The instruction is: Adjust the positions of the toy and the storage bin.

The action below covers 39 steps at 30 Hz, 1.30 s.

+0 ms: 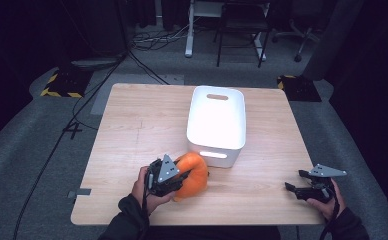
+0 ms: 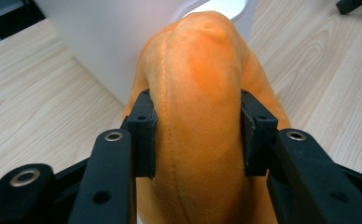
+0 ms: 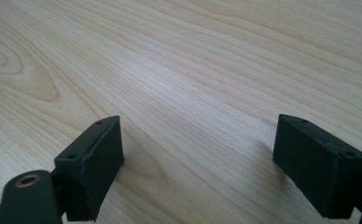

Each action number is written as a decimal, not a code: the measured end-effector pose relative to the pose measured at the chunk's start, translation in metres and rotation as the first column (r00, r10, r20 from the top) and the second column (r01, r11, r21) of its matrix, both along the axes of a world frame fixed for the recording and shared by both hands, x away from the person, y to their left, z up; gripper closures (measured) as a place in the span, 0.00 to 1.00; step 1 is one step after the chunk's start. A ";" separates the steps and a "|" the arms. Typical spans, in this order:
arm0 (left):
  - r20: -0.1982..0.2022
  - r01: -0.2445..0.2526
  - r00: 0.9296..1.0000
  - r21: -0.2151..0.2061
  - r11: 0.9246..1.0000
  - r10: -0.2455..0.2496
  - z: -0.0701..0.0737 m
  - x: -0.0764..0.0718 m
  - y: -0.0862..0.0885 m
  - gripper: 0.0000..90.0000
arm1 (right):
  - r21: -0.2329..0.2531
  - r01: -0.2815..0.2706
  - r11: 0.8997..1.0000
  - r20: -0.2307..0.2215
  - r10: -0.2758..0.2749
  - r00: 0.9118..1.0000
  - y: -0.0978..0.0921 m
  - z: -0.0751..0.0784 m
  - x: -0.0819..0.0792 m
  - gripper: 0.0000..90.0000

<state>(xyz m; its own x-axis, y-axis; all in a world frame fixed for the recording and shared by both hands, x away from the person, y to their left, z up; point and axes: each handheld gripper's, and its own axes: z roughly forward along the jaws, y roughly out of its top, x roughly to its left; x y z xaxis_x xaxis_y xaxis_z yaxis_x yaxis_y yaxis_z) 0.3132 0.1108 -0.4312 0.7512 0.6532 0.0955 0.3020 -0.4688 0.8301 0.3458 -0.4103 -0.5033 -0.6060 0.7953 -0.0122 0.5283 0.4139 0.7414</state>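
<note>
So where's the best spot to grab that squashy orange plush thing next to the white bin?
Probably across its narrow middle, coming from the person's side, as the left tongs do now: their pads press either flank of the soft orange plush toy, which looks slim enough there to fit between them. The white plastic bin blocks its far side, so an approach from there seems poor.

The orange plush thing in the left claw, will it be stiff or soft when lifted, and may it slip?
Probably soft: the orange plush thing bulges between the left claw pads and shows a sewn seam. Likely light for its size. Slipping seems unlikely, since its fuzzy fabric is pinched from both sides.
</note>
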 end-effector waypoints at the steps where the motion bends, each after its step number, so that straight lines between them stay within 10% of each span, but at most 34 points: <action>1: 0.000 -0.005 1.000 0.000 1.000 0.005 0.000 0.000 0.004 0.64 | 0.001 0.000 1.000 0.000 0.000 1.000 0.001 0.000 0.000 0.17; 14: 0.012 -0.171 0.985 0.016 0.985 0.171 -0.001 -0.003 0.061 0.64 | -0.019 -0.035 0.999 -0.031 0.034 0.999 0.003 0.007 0.003 0.32; 19: 0.013 -0.212 0.977 0.004 0.977 0.212 -0.003 -0.003 0.077 0.64 | 0.082 -0.017 0.996 0.046 0.013 0.999 0.013 0.028 0.010 0.26; 31: 0.019 -0.208 0.978 0.010 0.978 0.208 -0.004 -0.004 0.080 0.64 | 0.130 -0.120 0.984 0.197 0.092 0.976 0.095 0.102 0.052 0.27; 39: 0.036 -0.195 0.980 0.015 0.981 0.194 -0.006 -0.004 0.077 0.64 | 0.115 -0.150 0.982 0.205 0.124 0.971 0.152 0.133 0.085 0.28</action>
